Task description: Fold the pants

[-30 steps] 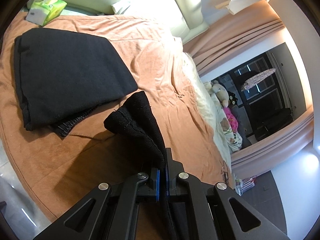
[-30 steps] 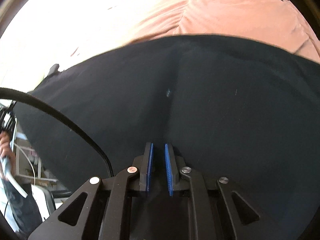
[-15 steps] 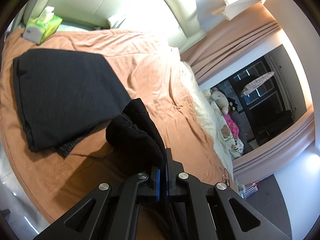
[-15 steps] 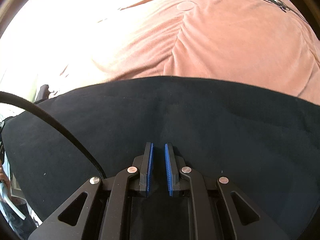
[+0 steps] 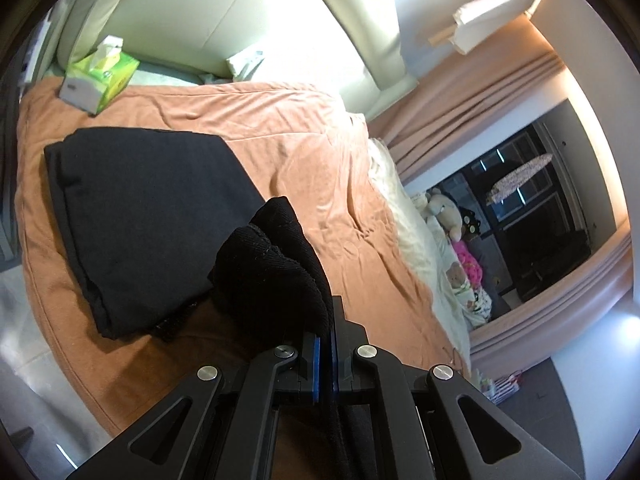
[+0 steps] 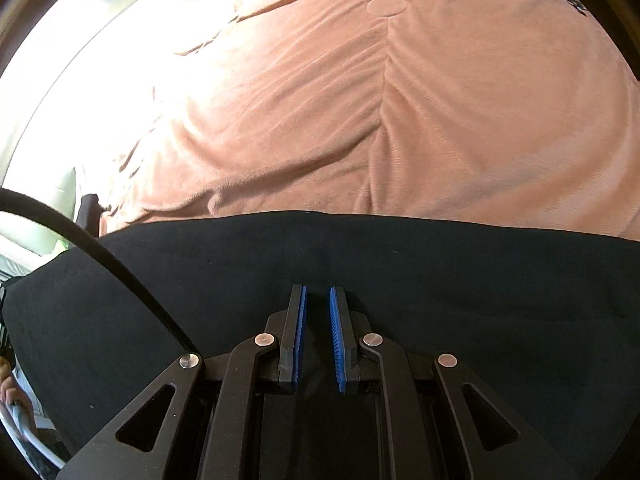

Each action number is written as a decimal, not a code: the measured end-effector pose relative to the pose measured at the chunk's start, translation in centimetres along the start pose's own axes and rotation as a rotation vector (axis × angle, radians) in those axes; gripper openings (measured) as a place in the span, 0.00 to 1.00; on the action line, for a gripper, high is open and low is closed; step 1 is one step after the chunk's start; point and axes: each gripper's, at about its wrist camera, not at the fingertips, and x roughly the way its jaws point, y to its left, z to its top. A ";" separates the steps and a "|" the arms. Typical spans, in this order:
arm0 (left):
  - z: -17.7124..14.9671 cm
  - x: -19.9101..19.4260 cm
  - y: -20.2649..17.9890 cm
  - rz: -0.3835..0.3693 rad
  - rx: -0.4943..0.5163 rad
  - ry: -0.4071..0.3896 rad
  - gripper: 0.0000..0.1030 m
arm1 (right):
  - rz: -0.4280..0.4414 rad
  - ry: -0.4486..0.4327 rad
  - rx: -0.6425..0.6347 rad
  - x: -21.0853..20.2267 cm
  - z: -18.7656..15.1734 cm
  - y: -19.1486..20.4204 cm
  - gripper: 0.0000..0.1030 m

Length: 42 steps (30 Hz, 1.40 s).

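Pants (image 5: 152,216): black, part-folded on the bed (image 5: 320,152); left gripper (image 5: 325,344) clamps a bunched end, now lifted nearer the fold; right gripper (image 6: 318,312), narrowly parted, empty, has slid along the cloth; fold underway.

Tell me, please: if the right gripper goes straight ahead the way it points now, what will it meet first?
Most likely the black pants. The right gripper points down at the dark cloth that fills the view just past its fingertips. The orange blanket begins only beyond the cloth's edge. Depth is hard to judge here.
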 end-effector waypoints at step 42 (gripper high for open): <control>-7.7 -4.8 -31.5 -0.338 0.496 0.041 0.03 | 0.202 -0.241 -0.011 -21.6 -17.1 -10.2 0.53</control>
